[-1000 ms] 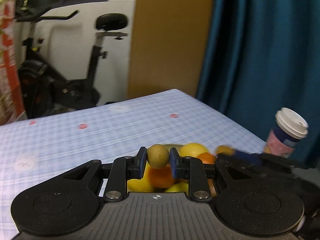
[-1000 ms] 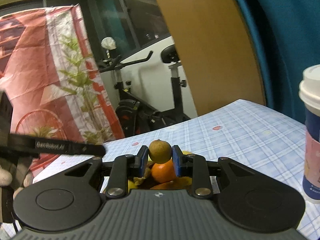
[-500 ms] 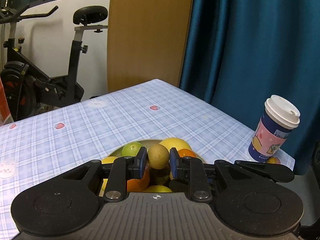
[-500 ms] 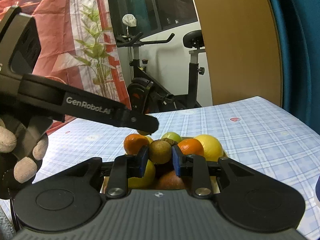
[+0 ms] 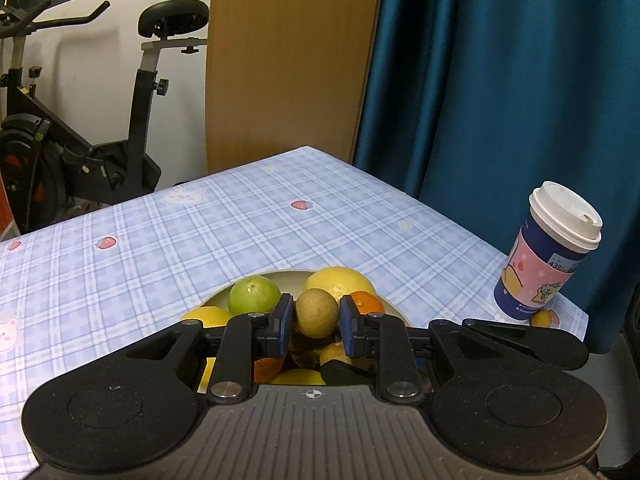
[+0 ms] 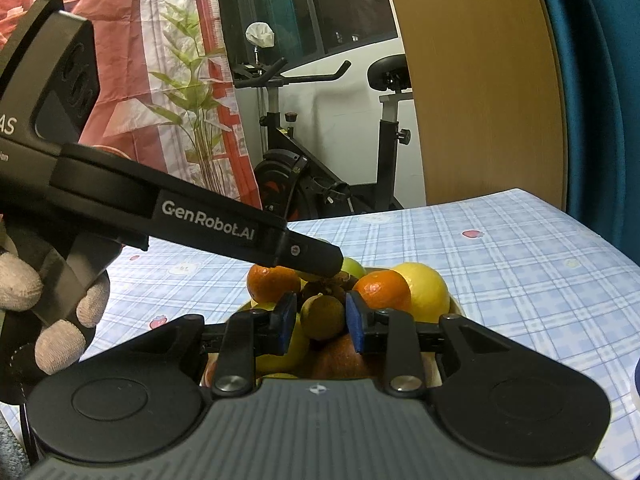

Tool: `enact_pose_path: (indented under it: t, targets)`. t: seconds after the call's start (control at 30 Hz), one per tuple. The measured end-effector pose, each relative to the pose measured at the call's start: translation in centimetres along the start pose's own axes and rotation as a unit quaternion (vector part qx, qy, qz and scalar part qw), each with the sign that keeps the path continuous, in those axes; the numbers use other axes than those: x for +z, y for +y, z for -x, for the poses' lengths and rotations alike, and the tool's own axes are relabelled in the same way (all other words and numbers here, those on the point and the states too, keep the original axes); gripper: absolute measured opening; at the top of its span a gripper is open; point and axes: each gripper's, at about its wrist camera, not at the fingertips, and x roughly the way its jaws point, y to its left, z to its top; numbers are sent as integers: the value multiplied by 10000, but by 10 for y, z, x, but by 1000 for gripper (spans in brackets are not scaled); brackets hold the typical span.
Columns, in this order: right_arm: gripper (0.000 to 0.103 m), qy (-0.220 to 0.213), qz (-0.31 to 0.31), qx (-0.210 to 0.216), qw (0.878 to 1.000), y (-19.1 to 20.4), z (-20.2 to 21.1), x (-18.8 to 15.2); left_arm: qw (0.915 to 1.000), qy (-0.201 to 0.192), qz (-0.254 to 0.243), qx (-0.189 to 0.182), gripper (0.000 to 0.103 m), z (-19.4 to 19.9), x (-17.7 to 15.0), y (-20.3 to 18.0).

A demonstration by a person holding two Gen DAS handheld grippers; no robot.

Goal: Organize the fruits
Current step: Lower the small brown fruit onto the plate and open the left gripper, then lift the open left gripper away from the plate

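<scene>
The left gripper [image 5: 315, 319] is hovering right over the shallow beige bowl [image 5: 280, 277], w/ its jaws narrow and clamping a small round tan-brown fruit [image 5: 316, 312] betw. the blue pads. The bowl is sitting on a blue-and-white checked tablecloth [image 5: 192, 240] printed w/ strawberries and bunnies, and it is holding a round green lime [image 5: 254, 299], a big yellow lemon [image 5: 340, 283] at the far side and a glossy orange mandarin [image 5: 366, 301] beside that. Off to the right of the bowl, near the table corner, a dark-blue-and-pink paper cup [image 5: 546, 258] w/ a white lid is standing upright; its sticker is showing "439", the rest too small to read. A tiny yellow fruit [image 5: 541, 317] is lying at the cup's base. The right gripper [image 6: 321, 317] is hanging at the near side of the bowl, low over the pile; its jaws have just been easing apart a little, and a second small olive-brown fruit [image 6: 322, 318] is sitting betw. the pads, which look just clear of it, approx. resting on the heap. In the right wrist view the left gripper is reaching in over the bowl from the left, w/ white "GenRobot.AI" lettering along its side, and a hand in a grey-tipped glove [image 6: 48, 304] is gripping its handle.
</scene>
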Motion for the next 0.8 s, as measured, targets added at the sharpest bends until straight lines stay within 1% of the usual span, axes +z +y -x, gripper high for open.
enact_pose_path:
  t: [0.2,0.27,0.33,0.43,0.57,0.63,0.67,0.77,0.8]
  targets:
    - [31,-11,26,-18,10000,1,0,1,10000,8,14,-18,27,0,0,0]
    - [32,-21,30,-25,10000,1,-1,1,10000,18,34,-6,31,0,0,1]
    - [34,-33,38,-26,10000,1,0,1,10000,10,73,17,39,1,1,2]
    - [38,-54,57,-21,10000,1,0,1,9999,-23,147,36,39,4,1,5]
    - [39,-114,66,-32,9999,1,0,2,9994,-99,316,116,42,9,2,10]
    - [40,-146,68,-47,9999,0,1,2,9988,-149,419,181,53,13,3,14]
    - [41,-170,74,-59,9998,0,2,2,9985,-191,478,211,56,15,3,15]
    - [46,-242,105,-88,9996,0,4,1,9972,-293,608,318,61,21,4,20]
    - [48,-267,114,-101,9995,0,4,1,9967,-316,658,350,67,23,4,21]
